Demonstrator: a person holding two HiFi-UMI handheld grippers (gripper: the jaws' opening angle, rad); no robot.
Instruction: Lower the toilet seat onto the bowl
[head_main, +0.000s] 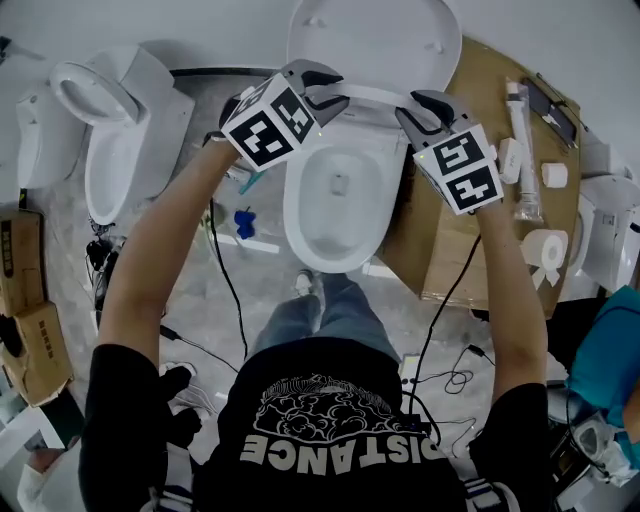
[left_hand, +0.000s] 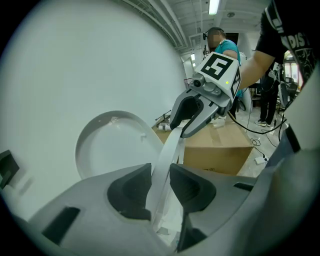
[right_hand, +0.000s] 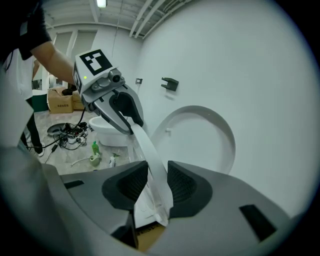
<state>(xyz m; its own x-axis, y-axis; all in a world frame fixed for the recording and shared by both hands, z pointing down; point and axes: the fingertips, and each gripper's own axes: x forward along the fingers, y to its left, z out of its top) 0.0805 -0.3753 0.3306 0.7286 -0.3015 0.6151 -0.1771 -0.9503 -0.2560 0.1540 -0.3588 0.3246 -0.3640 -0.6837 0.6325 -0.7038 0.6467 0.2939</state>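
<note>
Over the back of the bowl (head_main: 300, 232), the toilet seat (head_main: 372, 97) sits part-raised, clear of the rim. It's tilted off the lid (head_main: 375, 40), which stands upright at the wall. From the head view we get the seat only as a thin white band bridging both tools. The left gripper (head_main: 326, 90) clamps its left side and the right gripper (head_main: 424, 108) its right.

Gripper views add what the head view can't: pad contact. In the left gripper view the seat runs edge-on between the dark textured pads (left_hand: 130, 192), filling the gap. We see the same in the right gripper view, where the strip curves up into the other tool's jaws.

The seat is a smooth, white, flat curved strip. The lid is a dished oval with small bumpers. The bowl is glossy, white and egg-shaped. Both tools have grey moulded shells and black-and-white marker cubes (head_main: 270, 122).

A brown cardboard box (head_main: 470, 230) sits just right of the bowl, and its side face shows only in the left gripper view, as does a person in teal (left_hand: 230, 47). A second toilet (head_main: 110, 150) stands to the left. Only the right gripper view shows the dark wall bracket (right_hand: 170, 83) and the green bottle (right_hand: 95, 147) on the floor.
</note>
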